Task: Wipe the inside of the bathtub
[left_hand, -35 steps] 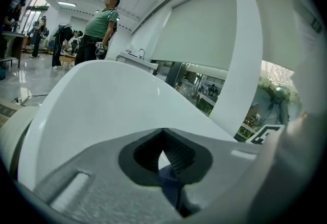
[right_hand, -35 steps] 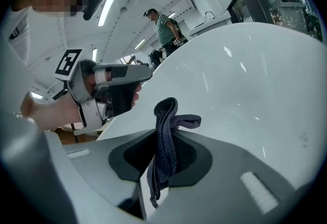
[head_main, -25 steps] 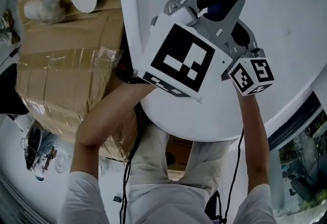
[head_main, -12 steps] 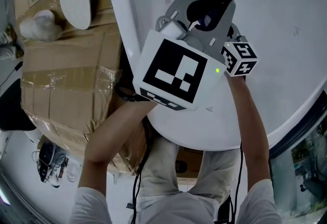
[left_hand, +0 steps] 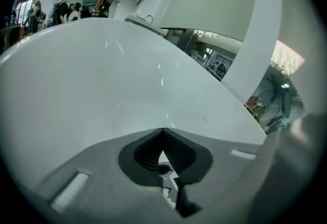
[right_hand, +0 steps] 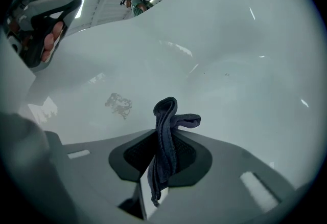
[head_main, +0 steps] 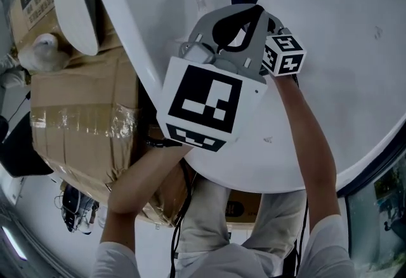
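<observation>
— Gripping anything, is the right gripper (right_hand: 162,141)?
— It is pinching a dark cloth (right_hand: 167,113) against the white bathtub (right_hand: 230,54) wall, seemingly touching it
— And the left gripper (left_hand: 163,133)?
— Its jaws are meeting, holding nothing

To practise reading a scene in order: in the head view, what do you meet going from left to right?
Cardboard box → left gripper's large marker cube → right gripper's small marker cube.

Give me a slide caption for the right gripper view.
Right claw shut on a dark cloth, facing the white inside of the bathtub, with a mottled smudge ahead.
</observation>
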`<action>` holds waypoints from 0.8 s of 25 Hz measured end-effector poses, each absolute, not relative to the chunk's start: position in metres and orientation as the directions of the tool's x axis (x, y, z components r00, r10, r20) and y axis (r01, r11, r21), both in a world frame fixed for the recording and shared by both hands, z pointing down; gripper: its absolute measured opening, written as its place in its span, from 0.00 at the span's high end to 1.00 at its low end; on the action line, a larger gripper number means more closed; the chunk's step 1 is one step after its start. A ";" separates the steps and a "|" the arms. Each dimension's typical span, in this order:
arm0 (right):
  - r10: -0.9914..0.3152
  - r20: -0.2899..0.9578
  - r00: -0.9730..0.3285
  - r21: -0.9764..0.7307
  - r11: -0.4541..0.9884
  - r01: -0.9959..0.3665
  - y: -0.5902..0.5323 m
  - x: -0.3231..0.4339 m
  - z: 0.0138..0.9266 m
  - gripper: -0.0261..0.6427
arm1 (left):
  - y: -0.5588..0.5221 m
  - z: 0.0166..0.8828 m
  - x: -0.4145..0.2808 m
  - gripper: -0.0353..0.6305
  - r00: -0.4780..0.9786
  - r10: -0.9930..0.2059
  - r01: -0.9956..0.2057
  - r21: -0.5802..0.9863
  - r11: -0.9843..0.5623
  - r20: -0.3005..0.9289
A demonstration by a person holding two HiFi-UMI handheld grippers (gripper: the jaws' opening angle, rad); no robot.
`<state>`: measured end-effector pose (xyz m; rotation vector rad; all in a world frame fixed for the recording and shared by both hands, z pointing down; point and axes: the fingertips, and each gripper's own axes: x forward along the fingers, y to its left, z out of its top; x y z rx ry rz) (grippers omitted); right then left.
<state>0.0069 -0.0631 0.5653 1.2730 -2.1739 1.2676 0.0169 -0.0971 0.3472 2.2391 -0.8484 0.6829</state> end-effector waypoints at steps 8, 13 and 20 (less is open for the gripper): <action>-0.511 0.629 -0.587 -0.571 0.210 -0.794 -0.062 0.004 0.588 0.86 | -0.079 0.374 0.012 0.95 0.620 -0.341 -0.739 0.379 -0.557 0.706; -0.487 0.627 -0.608 -0.604 0.189 -0.774 -0.065 0.003 0.610 0.87 | -0.077 0.382 0.014 0.95 0.620 -0.324 -0.741 0.398 -0.541 0.714; -0.386 0.586 -0.712 -0.700 0.201 -0.685 -0.058 -0.033 0.624 0.87 | -0.075 0.393 0.009 0.95 0.607 -0.316 -0.775 0.456 -0.437 0.729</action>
